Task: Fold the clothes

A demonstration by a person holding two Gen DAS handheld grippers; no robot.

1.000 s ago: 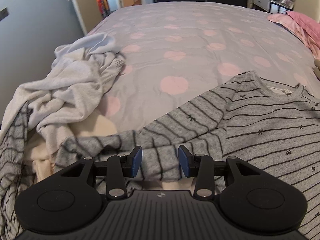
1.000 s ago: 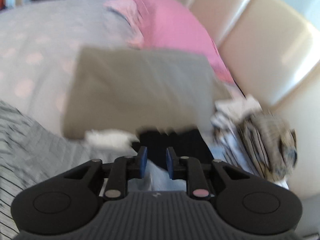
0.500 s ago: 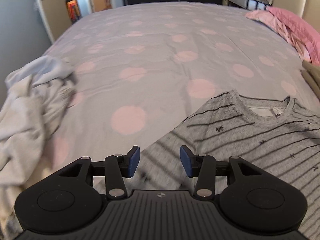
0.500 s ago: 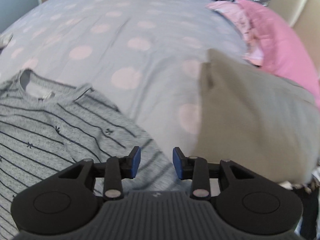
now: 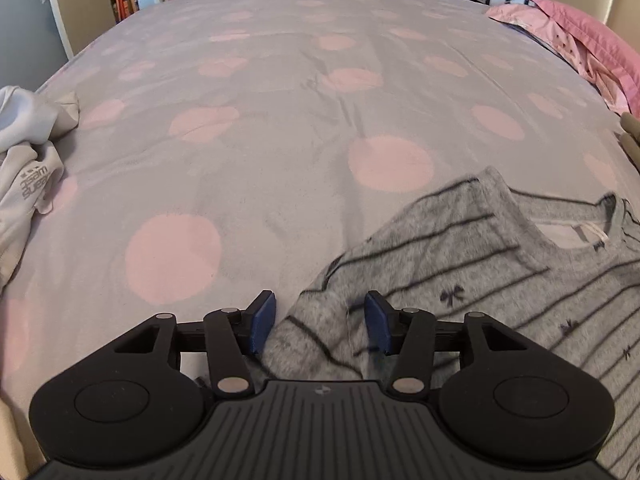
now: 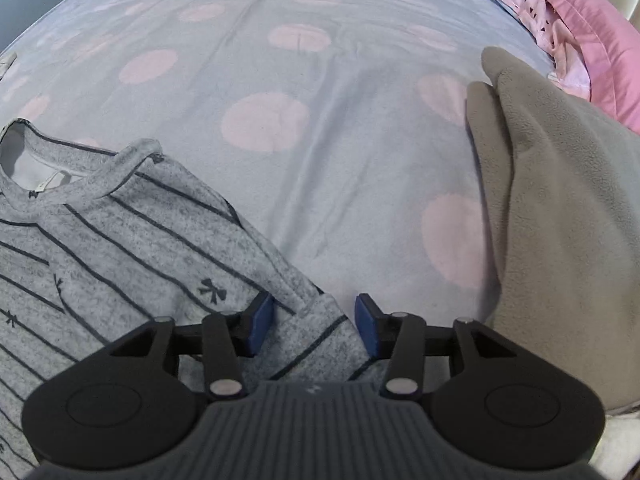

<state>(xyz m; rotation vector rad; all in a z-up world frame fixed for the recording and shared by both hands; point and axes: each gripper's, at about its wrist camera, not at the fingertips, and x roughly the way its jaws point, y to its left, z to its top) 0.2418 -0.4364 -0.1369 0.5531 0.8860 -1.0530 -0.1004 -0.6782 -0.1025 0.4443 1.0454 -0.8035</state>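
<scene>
Striped top (image 5: 500, 264) flat on bed (image 5: 280, 120), collar away from both grippers. Left gripper (image 5: 320, 322) wide, one sleeve edge between its pads, unclamped. Right gripper (image 6: 314, 322) wide, other sleeve between its pads. Taupe fleece (image 6: 560, 208) right of it, pink pillow (image 6: 580, 20) beyond. White garments (image 5: 24, 160) far left of left gripper.

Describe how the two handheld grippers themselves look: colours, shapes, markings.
The left gripper and right gripper look alike. Each has a dark grey ribbed body with a small pale emblem at its front edge, flanked by two black rounded lobes with circular recesses. Black linkage arms with silver pivot pins carry the jaws, which are faced with blue pads. No cables, sleeves or hands show.
</scene>
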